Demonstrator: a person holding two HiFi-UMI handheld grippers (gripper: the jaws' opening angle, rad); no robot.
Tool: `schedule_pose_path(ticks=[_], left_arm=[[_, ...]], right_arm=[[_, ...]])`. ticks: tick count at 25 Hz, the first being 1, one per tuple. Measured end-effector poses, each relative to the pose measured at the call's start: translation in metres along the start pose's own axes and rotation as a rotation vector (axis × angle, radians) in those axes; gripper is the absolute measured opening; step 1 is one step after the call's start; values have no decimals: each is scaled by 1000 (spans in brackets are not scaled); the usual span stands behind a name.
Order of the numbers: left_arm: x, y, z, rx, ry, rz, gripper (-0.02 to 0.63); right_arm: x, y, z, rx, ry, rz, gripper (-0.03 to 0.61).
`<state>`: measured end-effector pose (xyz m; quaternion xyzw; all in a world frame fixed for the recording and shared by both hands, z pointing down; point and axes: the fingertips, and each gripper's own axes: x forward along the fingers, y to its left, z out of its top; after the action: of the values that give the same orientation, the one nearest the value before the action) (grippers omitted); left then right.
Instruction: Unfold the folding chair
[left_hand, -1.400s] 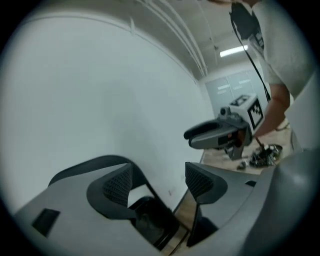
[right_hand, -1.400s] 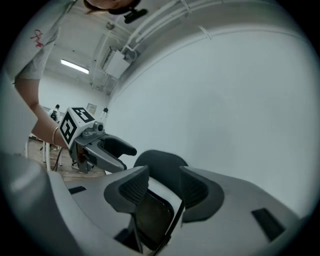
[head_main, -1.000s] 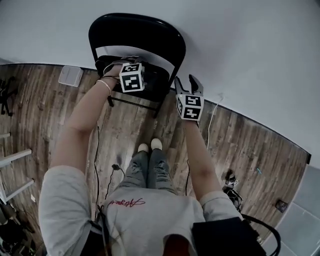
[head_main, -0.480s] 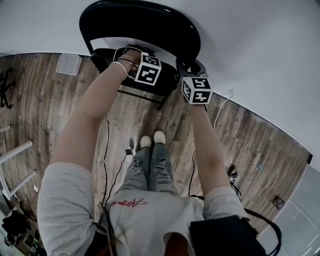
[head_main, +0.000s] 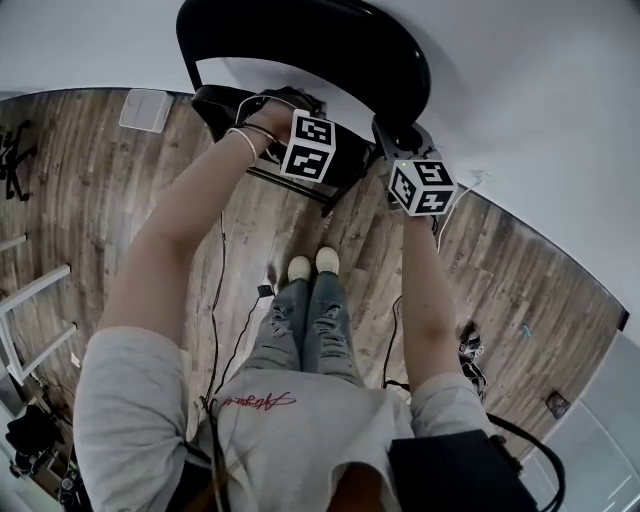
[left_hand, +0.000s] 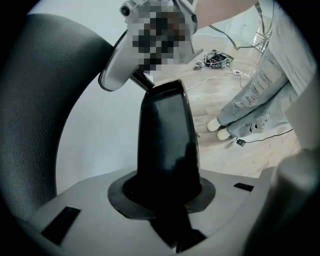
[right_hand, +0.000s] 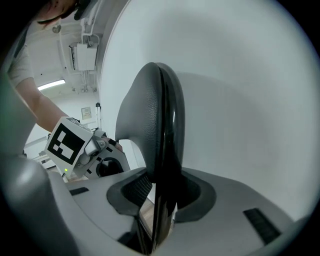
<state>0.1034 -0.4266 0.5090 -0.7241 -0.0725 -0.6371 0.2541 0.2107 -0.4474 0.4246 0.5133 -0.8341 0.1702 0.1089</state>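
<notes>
Left gripper (left_hand: 167, 197): jaws have just closed in and clamp an edge of the seat (left_hand: 166, 135), a smooth glossy black slab rising straight out of the mouth. Right gripper (right_hand: 161, 192): jaws have also just closed, pinching the side edge of the backrest (right_hand: 145, 115), which sits edge-on between the pads. Backrest is curved and rounded, grained black padding backed by a shiny hard rim. Folding chair (head_main: 330, 45) stands on the wood-plank floor (head_main: 120, 200) against the white wall (head_main: 520, 90), just ahead of the person's shoes (head_main: 313, 266).
</notes>
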Motion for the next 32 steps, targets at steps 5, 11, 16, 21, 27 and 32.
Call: schedule_pose_path(ticks=[5, 11, 16, 21, 27, 32], left_arm=[[-8, -30, 6, 38, 13, 1, 123], [-11, -60, 12, -38, 33, -31, 124], [-7, -91, 31, -86, 37, -42, 121], [-7, -122, 48, -117, 38, -56, 121], [-47, -204, 78, -87, 48, 119, 121], [-69, -254, 91, -65, 37, 282, 123]], right_arm=[[-19, 14, -11, 33, -43, 18, 124], [-22, 27, -25, 53, 14, 97, 118], [-38, 30, -50, 69, 52, 110, 119], [-50, 32, -73, 104, 84, 131, 120], [-105, 64, -93, 133, 81, 152, 120], [-127, 75, -104, 165, 70, 176, 117]])
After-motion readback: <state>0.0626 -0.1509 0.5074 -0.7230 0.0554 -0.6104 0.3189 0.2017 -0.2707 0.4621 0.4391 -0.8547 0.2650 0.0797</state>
